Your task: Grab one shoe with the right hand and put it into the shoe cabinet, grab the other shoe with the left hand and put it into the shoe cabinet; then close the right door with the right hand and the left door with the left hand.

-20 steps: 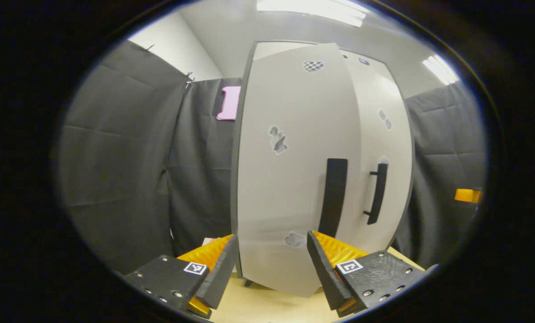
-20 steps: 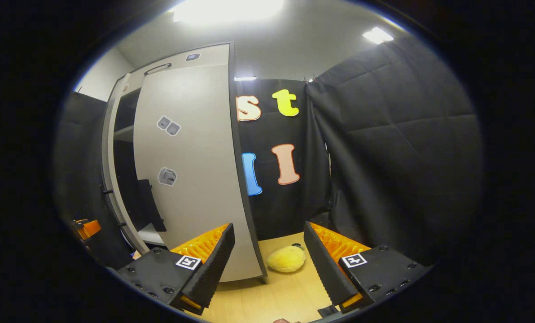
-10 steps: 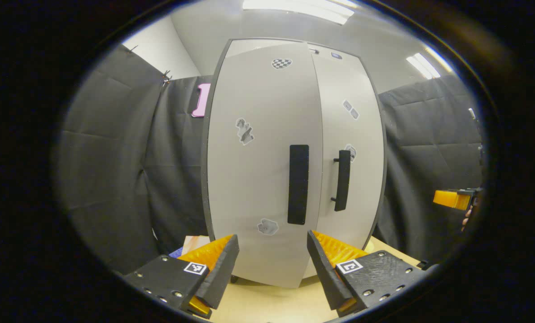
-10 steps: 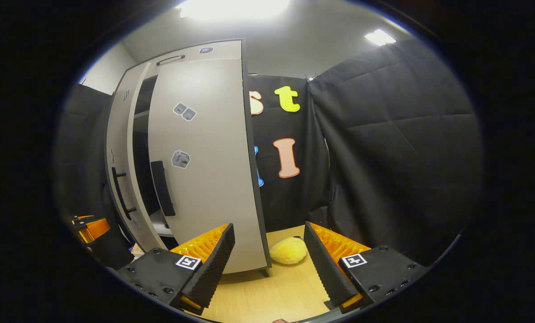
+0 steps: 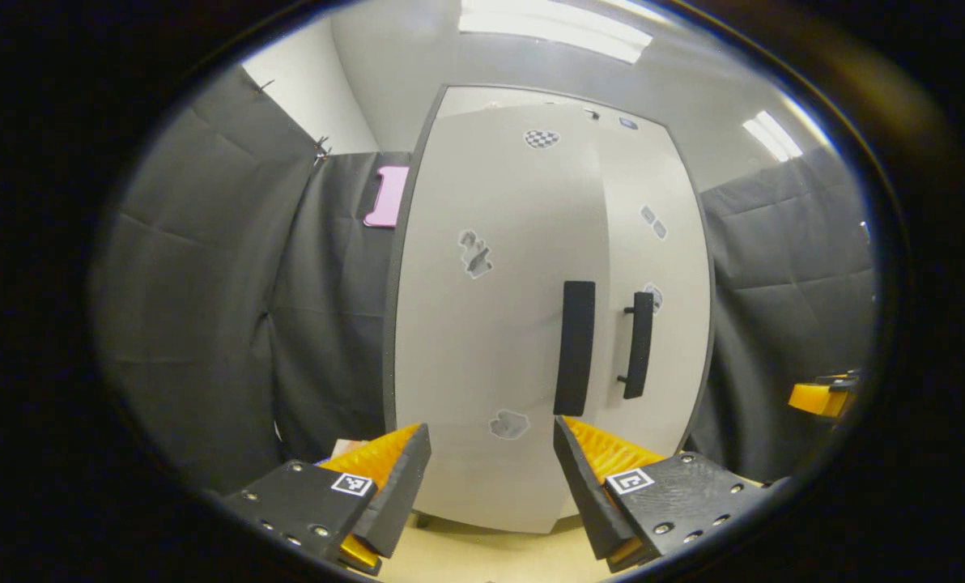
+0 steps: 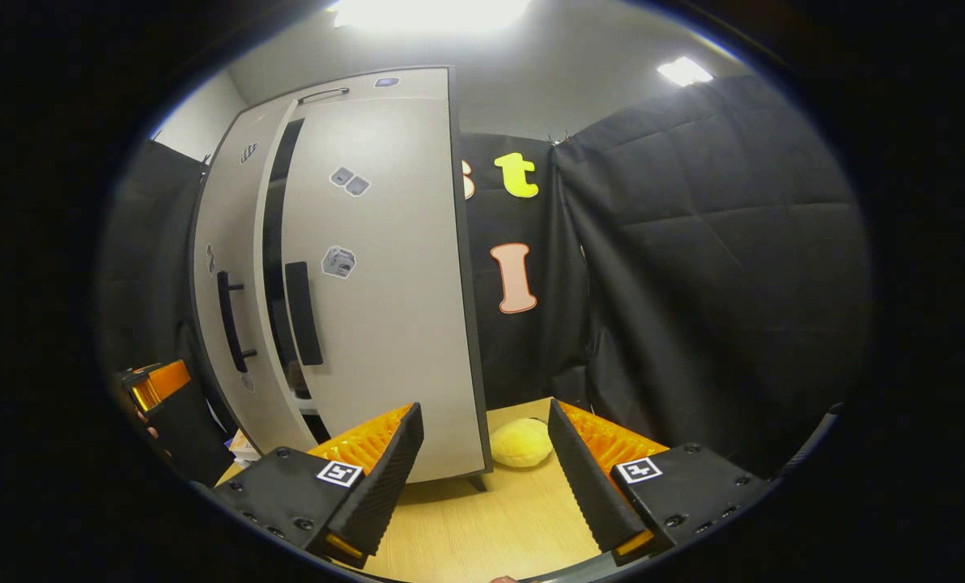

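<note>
We've got the left gripper [image 5: 492, 474] held level with its jaws spread wide and nothing between the fingers [image 5: 401, 486], and the right gripper [image 6: 486, 470] is the same deal, fingers [image 6: 385, 478] parted, gap empty.

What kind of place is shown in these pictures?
Probably a recording booth set up for a household task, not a real home. Black cloth walls enclose a pale two-door shoe cabinet that stands on a light wooden floor, with ceiling lights above. Paper markers are stuck on the doors.
</note>
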### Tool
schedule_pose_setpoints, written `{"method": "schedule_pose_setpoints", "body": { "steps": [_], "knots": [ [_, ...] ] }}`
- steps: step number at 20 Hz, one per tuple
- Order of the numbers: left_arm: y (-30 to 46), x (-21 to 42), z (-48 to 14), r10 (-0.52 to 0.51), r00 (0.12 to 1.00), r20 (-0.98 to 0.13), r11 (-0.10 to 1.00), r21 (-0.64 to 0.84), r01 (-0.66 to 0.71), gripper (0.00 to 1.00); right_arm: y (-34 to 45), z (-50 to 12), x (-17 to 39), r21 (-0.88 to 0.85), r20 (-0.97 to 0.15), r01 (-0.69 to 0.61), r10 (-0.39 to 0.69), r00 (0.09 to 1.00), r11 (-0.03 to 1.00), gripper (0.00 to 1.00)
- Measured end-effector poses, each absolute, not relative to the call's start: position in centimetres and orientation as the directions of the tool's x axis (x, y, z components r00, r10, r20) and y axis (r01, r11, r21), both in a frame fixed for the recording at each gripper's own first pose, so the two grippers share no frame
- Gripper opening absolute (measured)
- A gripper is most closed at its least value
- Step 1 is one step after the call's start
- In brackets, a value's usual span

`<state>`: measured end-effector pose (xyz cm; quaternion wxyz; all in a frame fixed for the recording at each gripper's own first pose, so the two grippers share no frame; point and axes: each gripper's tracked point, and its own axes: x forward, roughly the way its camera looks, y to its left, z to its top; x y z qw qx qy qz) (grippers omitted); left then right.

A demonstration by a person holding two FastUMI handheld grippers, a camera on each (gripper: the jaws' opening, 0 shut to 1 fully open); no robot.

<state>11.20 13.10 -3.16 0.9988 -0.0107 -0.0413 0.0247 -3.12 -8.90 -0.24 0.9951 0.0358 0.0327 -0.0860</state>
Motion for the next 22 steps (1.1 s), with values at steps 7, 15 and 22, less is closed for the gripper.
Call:
{"method": "schedule_pose_setpoints", "body": {
  "steps": [7,15,22],
  "knots": [
    [16.1,10.9,-3.3,0.098,0.992,0.082,0.995,-0.010,-0.097,0.96,-10.3,0.4,-2.5,0.106,-0.053,0.198,-0.193,0.980,0.975,0.98],
    [17.8,11.2,-5.4,0.139,0.989,0.046,0.990,-0.009,-0.139,0.95,-9.7,-0.7,-1.2,0.073,-0.083,0.180,-0.174,0.981,0.981,0.98],
    [17.6,11.5,-8.1,0.109,0.994,-0.006,0.994,0.002,-0.109,0.95,-7.7,-3.0,-0.7,0.048,-0.141,0.129,-0.122,0.982,0.990,0.98]
  ]
}}
